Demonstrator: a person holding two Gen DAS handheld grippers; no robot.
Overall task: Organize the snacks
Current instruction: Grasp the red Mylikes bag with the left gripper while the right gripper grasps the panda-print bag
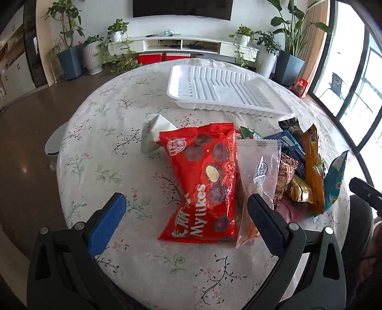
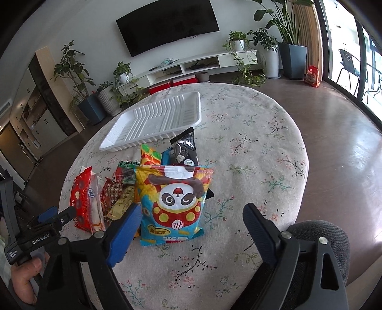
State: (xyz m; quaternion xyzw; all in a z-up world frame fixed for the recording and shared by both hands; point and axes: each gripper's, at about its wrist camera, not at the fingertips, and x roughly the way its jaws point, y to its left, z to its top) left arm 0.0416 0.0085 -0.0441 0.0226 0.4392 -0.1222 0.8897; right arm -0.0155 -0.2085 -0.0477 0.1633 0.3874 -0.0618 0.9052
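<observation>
Blue packet (image 1: 290,143) mostly buried under snacks, TV (image 1: 182,8) cropped at top

Black handheld grippers with blue finger pads

The left gripper (image 1: 186,209) and right gripper (image 2: 188,219) have black triangular-cutout arms, silver screws and ribbed blue pads (image 1: 107,224); white "GenRobot.AI" lettering marks one body, held by a bare-skinned hand (image 2: 22,279).

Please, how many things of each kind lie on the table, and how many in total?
Snack packets: 10
White tray: 1
Total: 11
</observation>
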